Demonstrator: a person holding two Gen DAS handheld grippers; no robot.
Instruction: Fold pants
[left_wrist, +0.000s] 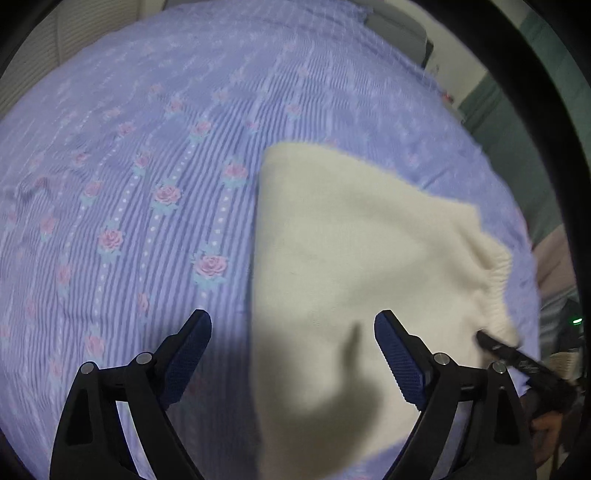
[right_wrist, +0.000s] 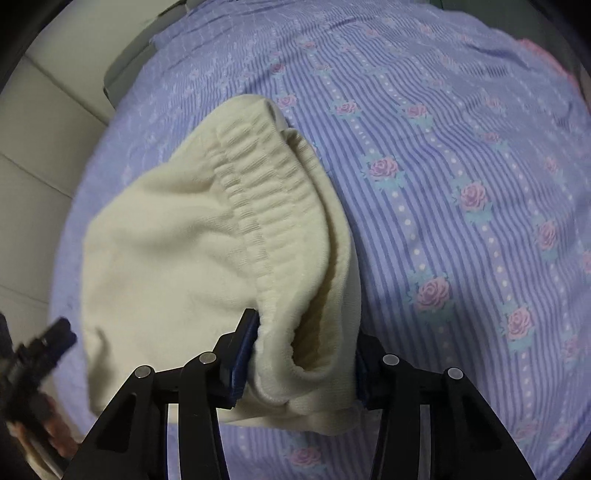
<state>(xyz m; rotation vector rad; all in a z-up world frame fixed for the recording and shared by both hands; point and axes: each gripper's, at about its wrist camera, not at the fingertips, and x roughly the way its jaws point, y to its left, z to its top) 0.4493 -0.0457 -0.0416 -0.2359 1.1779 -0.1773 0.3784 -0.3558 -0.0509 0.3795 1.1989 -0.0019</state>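
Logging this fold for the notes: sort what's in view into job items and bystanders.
Job:
- cream pants, waistband bunched between the jaws
- right gripper, closed on that waistband
- left gripper, open above the pants

Bystanders:
- floral striped bedsheet
- pale wall panels

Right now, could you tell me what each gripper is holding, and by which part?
The right gripper grips the cream pants by the bunched elastic waistband. The left gripper holds nothing; it is open above the pants.

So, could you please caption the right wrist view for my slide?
Right gripper closing on the cream pants' elastic waistband, over a floral bedsheet.
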